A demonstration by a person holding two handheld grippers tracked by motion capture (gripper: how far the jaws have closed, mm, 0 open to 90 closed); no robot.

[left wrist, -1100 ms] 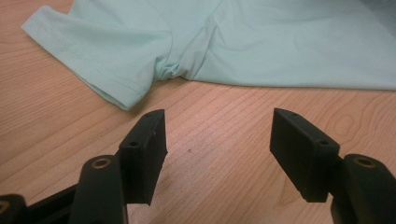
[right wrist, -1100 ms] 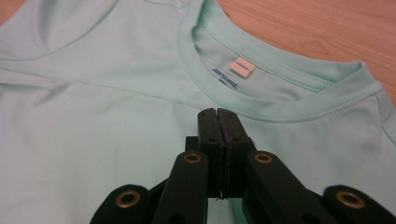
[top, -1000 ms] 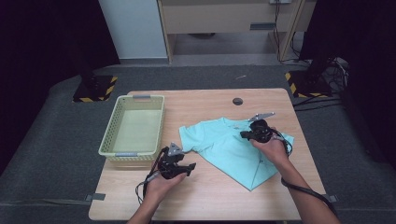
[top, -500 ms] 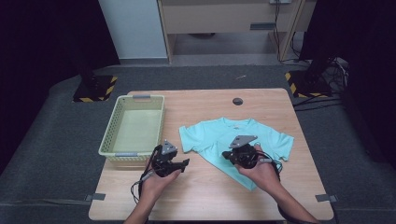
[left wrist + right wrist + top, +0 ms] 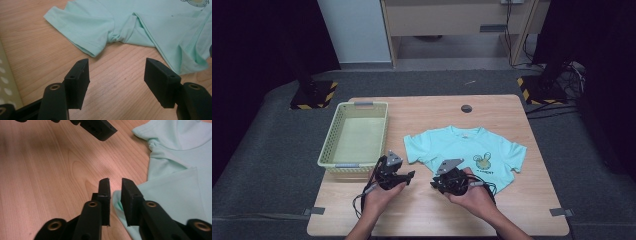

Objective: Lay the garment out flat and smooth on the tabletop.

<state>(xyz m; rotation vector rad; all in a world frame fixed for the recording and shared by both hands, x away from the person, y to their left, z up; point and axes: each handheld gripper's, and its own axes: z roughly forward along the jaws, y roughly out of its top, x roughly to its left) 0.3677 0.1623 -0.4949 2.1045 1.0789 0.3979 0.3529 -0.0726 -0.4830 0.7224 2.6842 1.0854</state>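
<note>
A mint-green T-shirt (image 5: 462, 147) with a small print lies spread on the wooden table (image 5: 427, 215). My left gripper (image 5: 408, 176) stands open just off the near sleeve (image 5: 82, 32), with bare wood between its jaws (image 5: 116, 75). My right gripper (image 5: 435, 184) sits at the shirt's near hem corner (image 5: 117, 202). Its jaws have just been opening and stand a narrow gap apart (image 5: 115, 187). The cloth corner lies under them and the pads do not press on it. The two grippers point at each other, a short way apart.
A pale yellow-green basket (image 5: 328, 150) stands at the table's left, just beyond my left gripper. A small dark round disc (image 5: 467, 108) sits in the tabletop at the far edge. Bare wood runs along the near edge and to the shirt's right.
My right gripper moved from the shirt's far right side toward me and to the left, to the near hem corner. The shirt now lies flatter with its print showing. The left gripper stayed put.
</note>
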